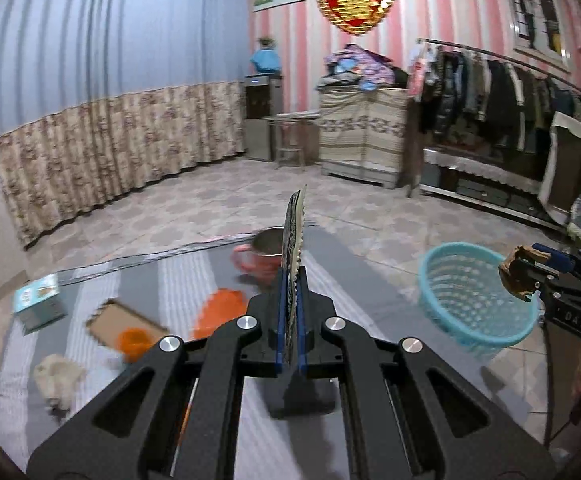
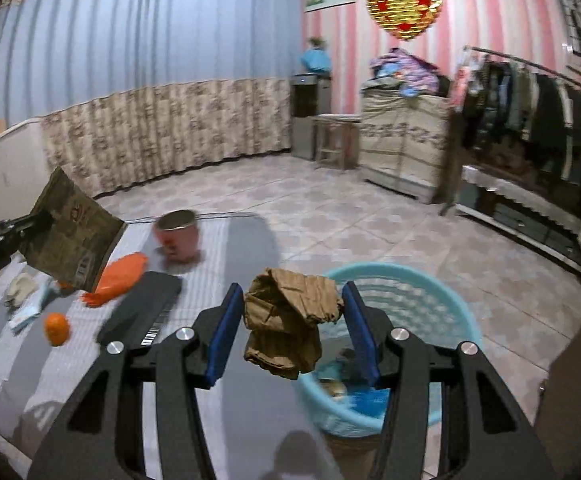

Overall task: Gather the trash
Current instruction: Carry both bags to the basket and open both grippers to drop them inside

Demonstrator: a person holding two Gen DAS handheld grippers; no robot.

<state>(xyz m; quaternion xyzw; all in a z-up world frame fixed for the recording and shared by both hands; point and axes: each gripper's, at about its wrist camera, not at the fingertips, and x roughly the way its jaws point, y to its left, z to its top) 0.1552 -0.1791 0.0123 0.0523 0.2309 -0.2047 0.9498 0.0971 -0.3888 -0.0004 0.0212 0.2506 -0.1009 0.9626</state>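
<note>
My left gripper is shut on a flat printed packet, seen edge-on here and as a brown sachet in the right wrist view. My right gripper is shut on a crumpled brown paper, which hangs between the blue pads above the near rim of the light blue basket. In the left wrist view that gripper with the brown paper is at the right, beside the basket. Some trash lies in the basket's bottom.
On the grey striped table are a pink mug, an orange wrapper, a small orange cup, a cardboard piece, a blue carton and crumpled white paper. A black flat box lies near.
</note>
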